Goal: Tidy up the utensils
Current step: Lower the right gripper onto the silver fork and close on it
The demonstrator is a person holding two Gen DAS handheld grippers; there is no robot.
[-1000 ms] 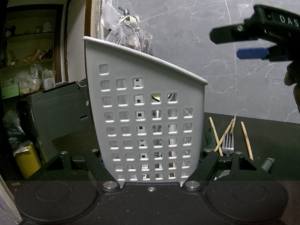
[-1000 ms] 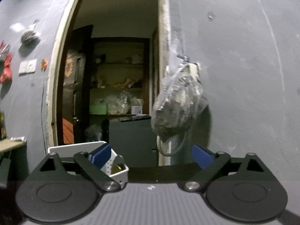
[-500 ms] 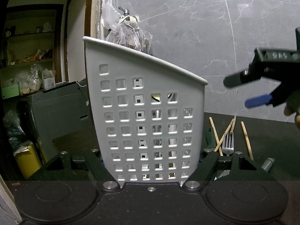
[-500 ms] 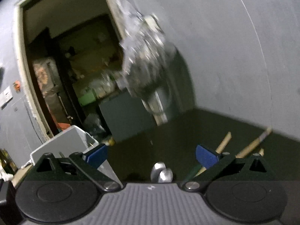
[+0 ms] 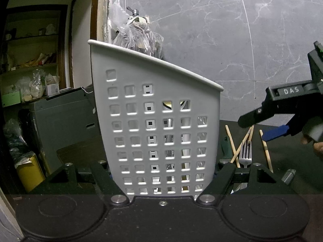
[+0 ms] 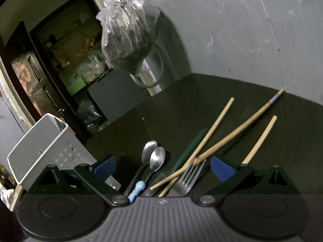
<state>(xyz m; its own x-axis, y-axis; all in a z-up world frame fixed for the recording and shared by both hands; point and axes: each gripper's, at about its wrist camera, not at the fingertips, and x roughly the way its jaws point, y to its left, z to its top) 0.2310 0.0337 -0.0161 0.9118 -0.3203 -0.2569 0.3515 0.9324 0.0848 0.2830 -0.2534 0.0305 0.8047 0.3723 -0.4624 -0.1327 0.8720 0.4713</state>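
With the left gripper [image 5: 163,183] clamped on the white caddy [image 5: 157,121], the right gripper [image 6: 161,168], jaws apart and empty, has swung down from the wall to the fork [image 6: 189,176], spoons [image 6: 153,157] and chopsticks [image 6: 232,133] lying on the surface [image 6: 201,109], likely for another pick.

— What is behind the claw?
— A grey marble-tile wall [image 5: 252,40]. A clear plastic bag [image 6: 129,36] hangs there.
— And to its left?
— A dim room with messy wooden shelves [image 5: 30,66] and a dark grey cabinet [image 5: 60,121].
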